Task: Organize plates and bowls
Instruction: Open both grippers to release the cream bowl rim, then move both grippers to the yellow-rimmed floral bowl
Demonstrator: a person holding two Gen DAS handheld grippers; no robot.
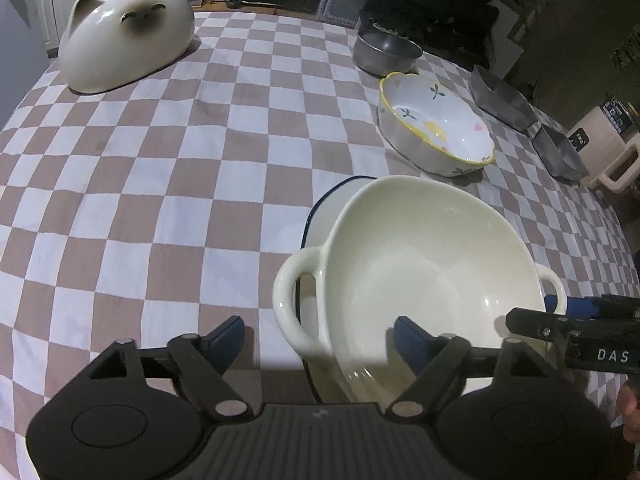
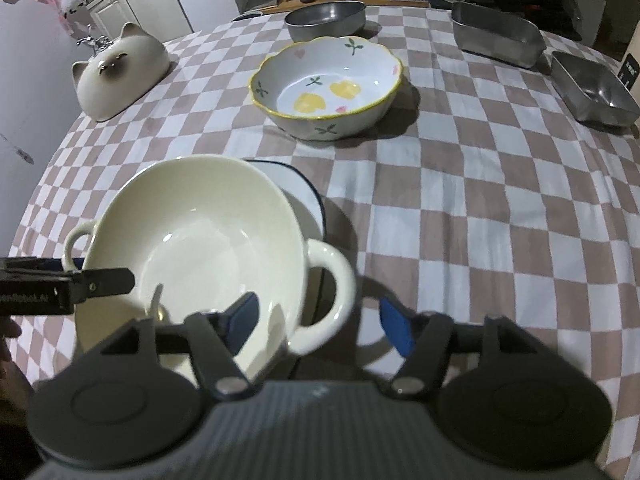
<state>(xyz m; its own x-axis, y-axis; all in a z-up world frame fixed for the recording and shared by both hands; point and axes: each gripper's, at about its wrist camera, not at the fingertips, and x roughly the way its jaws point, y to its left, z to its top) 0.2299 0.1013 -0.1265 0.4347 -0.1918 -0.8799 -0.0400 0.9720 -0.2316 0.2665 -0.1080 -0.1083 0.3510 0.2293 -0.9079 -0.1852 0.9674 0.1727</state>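
I have both grippers at the near edge of the table [image 1: 160,152], one on each side of the cream bowl [image 1: 432,272]. The bowl sits on a white plate [image 1: 332,208] with a dark rim, tilted a little, its two loop handles out to the sides. My left gripper [image 1: 320,340] stands with jaws released: one blue pad hangs over the cloth outside the left handle, the other inside the bowl, neither pressing on it. My right gripper [image 2: 320,324] is likewise released, one pad over the bowl's inside and the other beyond the right handle, with the handle between them untouched. Each gripper's black finger shows in the other's view at the bowl's far side.

Further toward the far edge stands the flowered bowl [image 2: 326,84] with a yellow scalloped rim, upright and empty. Just behind it, near the far edge, is a round metal bowl [image 2: 326,18]. Two metal trays [image 2: 496,34] lie toward the far right corner, near each other. A ceramic cat [image 1: 128,32] sits at the far left corner, well apart from everything else.
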